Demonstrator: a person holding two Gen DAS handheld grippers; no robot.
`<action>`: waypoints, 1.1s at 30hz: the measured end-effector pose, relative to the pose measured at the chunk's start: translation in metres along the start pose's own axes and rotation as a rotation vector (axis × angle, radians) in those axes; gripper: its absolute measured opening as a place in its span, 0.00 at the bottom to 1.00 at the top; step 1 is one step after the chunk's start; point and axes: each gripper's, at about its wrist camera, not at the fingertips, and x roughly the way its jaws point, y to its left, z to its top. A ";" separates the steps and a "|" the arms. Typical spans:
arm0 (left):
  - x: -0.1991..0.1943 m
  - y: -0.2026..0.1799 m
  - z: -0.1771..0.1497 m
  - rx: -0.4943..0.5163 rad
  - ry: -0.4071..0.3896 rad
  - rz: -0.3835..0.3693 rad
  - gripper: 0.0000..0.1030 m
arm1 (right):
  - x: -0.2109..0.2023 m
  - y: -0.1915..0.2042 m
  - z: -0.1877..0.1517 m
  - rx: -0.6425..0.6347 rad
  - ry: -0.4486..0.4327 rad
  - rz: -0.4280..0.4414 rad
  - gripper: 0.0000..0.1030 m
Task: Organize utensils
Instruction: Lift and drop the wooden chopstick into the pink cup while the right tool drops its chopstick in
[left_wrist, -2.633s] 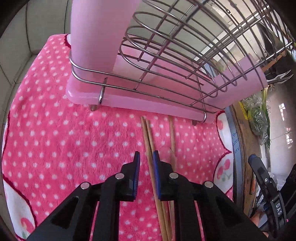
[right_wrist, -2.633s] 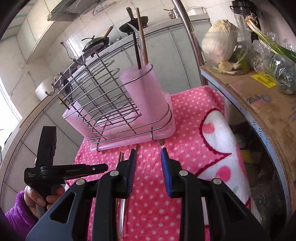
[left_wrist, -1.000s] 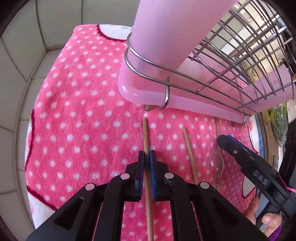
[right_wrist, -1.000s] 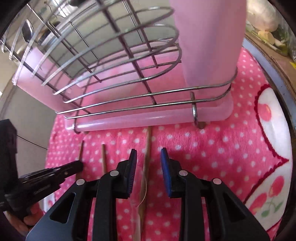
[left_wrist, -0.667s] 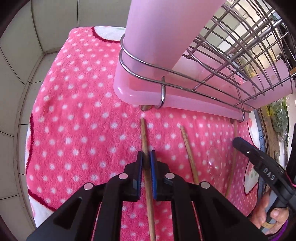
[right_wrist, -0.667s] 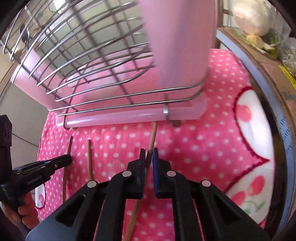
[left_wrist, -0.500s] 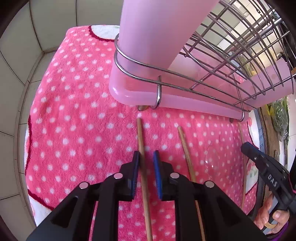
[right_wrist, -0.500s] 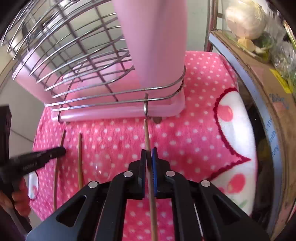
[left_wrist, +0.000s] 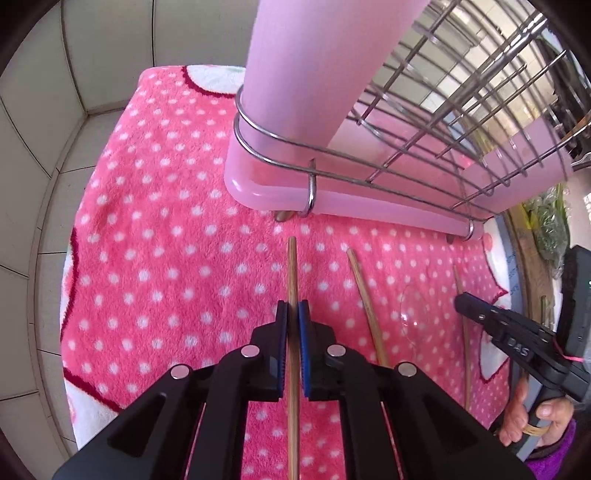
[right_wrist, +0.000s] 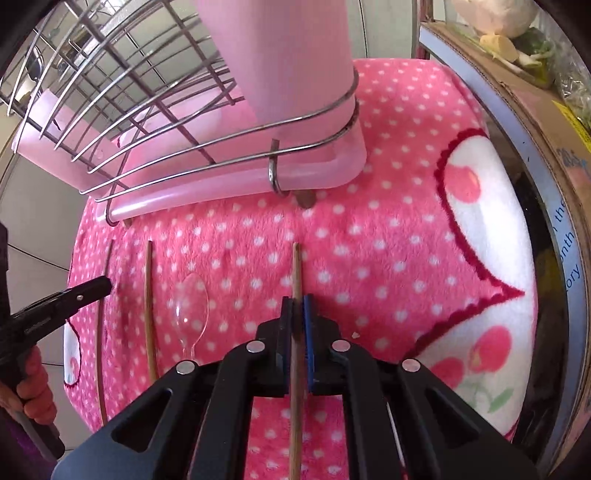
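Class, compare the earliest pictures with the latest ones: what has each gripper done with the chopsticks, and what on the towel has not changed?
Both grippers started open. The right gripper shifted right and shut on the rightmost chopstick. The left gripper has just closed again on the leftmost chopstick. The rack, clear spoon and middle chopstick stayed put.

A pink towel (left_wrist: 155, 206) with white dots covered the counter, its edge white with red scalloped trim and a cherry print (right_wrist: 484, 354). Beyond its far left corner stood a wall of pale tiles (left_wrist: 92, 55), meeting in a corner. Along the right edge ran a cardboard box (right_wrist: 532, 107) with printed letters, and on it lay green vegetables (right_wrist: 532, 44) in clear wrap. Daylight came in strongly from the far side, bright on the towel. A metal post (right_wrist: 415, 26) rose at the far right corner.
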 end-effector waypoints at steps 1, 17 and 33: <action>-0.006 0.002 -0.002 -0.003 -0.013 -0.008 0.05 | 0.001 0.001 0.002 -0.003 -0.005 -0.003 0.06; -0.138 0.014 -0.028 0.014 -0.398 -0.051 0.05 | -0.107 -0.004 -0.045 -0.009 -0.389 0.110 0.05; -0.271 -0.008 -0.007 0.046 -0.735 -0.107 0.05 | -0.261 0.007 -0.015 -0.060 -0.800 0.154 0.05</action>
